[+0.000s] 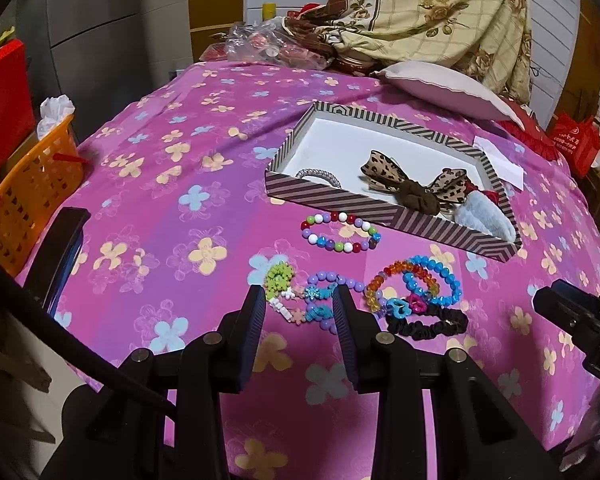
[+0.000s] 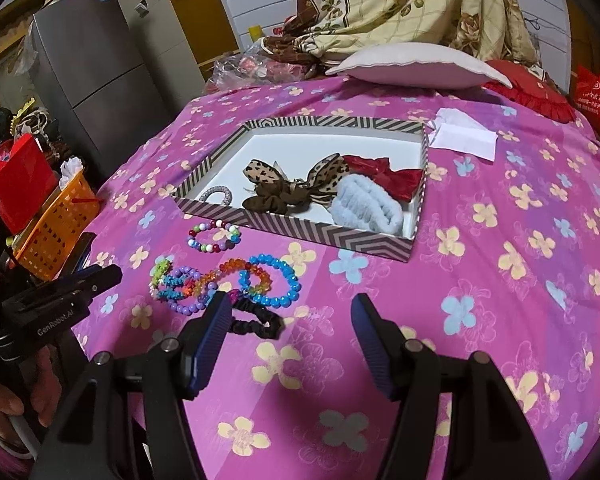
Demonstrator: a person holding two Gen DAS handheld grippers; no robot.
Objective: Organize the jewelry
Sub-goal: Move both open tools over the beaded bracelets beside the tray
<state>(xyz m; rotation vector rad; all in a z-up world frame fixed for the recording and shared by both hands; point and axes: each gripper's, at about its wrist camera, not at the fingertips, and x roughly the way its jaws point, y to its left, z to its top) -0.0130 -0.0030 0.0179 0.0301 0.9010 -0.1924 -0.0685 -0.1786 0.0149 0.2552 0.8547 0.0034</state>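
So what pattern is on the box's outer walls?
Brown-and-cream chevron stripes on the box, clearest in the right wrist view.

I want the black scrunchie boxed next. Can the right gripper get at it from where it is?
Probably yes. The right gripper is open and empty, and the black scrunchie lies on the bedspread just beside its left finger. Nothing covers it, though the blue bead bracelet touches its far edge.

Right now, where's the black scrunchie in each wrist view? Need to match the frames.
Left wrist: black scrunchie lower right of centre, just right of the left gripper.
Right wrist: black scrunchie left of centre, beside the left finger of the right gripper.
Shared landmark: striped box, beyond the bracelets in both.
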